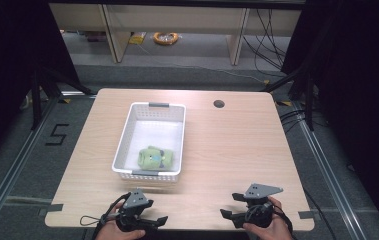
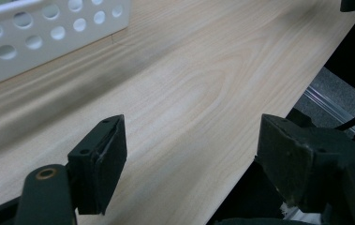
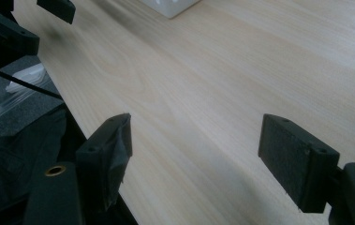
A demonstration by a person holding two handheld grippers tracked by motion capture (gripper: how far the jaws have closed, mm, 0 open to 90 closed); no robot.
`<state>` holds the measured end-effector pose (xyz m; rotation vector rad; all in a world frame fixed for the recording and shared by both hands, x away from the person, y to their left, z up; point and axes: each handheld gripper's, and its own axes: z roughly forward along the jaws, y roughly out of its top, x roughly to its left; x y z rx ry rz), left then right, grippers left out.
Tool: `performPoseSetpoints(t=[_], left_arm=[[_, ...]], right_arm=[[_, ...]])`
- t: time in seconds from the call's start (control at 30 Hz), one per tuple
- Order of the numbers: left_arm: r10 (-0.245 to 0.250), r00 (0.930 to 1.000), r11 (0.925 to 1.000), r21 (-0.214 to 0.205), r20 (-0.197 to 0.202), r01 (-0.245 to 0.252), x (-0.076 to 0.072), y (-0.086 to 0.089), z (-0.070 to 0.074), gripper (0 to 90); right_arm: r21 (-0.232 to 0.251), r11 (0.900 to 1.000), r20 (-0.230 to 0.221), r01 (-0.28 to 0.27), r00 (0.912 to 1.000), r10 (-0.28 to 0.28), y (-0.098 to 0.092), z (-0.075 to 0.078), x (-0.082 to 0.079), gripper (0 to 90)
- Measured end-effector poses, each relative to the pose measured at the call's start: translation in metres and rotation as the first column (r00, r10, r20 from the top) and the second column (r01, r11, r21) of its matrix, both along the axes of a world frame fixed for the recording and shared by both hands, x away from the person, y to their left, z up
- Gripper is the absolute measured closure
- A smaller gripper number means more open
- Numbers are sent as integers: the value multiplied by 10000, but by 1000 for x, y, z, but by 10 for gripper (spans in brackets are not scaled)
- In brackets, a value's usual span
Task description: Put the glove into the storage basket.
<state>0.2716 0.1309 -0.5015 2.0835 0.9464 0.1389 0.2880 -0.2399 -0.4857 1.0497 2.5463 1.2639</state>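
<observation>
The wooden worktop (image 1: 227,150) is carrying everything here, and it is lying bare across its right half. Sitting on its left-centre is a white perforated basket (image 1: 127,132), its long axis running from 6 o'clock to 12 o'clock, away from the person. Inside it, at the 6 o'clock end, a green plush toy (image 1: 155,158) is lying against the near wall, stretched crosswise from 9 to 3 o'clock; the far half of the basket is holding nothing.

The left tool (image 1: 159,221) is hovering at the near edge of the worktop, just in front of the basket's near wall, with its jaws standing wide apart and gripping nothing. From it the toy is lying at about 12 o'clock, close by, over the basket's wall. The left gripper view is looking along these parted jaws across bare wood, with the basket's holed wall (image 2: 48,33) showing at 10 o'clock.

The right tool (image 1: 231,205) is waiting at the near edge too, well to the right, its jaws likewise spread and empty. For it the toy is lying at about 10 o'clock and clearly farther off. I judge the left hand (image 1: 119,232) to be the nearer one for a reach into the basket, coming down over the near wall
</observation>
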Motion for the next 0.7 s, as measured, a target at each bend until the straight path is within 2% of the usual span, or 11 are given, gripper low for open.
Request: performPoseSetpoints(t=[0.03,0.1,0.17,0.27,0.3,0.33,0.43,0.6,0.67,0.7], left_arm=[[-70,10000,9999,-96,-45,69,-1,0,0,241],[-170,9998,9999,-23,36,170,-1,0,0,241],[-203,9998,9998,14,26,203,0,0,-1,240],[-131,9999,9999,71,40,130,0,0,-1,240],[-105,9999,9999,-95,-2,105,0,-1,-1,240],[-101,9999,9999,-90,13,101,0,-1,-2,240],[-216,9998,9998,45,9,216,0,0,-1,240],[-222,9998,9997,52,5,222,1,0,-2,241],[-66,10000,9999,-146,-35,65,1,-1,-3,240],[-20,10000,9999,111,-83,21,1,0,-3,240]], right_arm=[[-41,10000,-71,68,10000,-68,-1,-1,-1,270],[-74,9997,3,216,9998,-216,-2,-2,-3,270],[-62,9999,-112,160,9998,-161,-3,-2,-4,269],[-132,9999,-56,106,9999,-106,-4,-4,-4,269],[-69,10000,-152,68,9999,-69,-5,-5,-4,269],[-164,9998,-60,119,9999,-120,-5,-5,-4,268],[-33,10000,-213,10,9998,-10,-5,-6,-3,260],[-100,9999,-402,-76,9992,72,-5,-6,-2,255],[-116,9999,-324,-4,9995,1,-6,-6,-2,255],[-71,10000,-385,-21,9993,18,-6,-6,-2,254]])
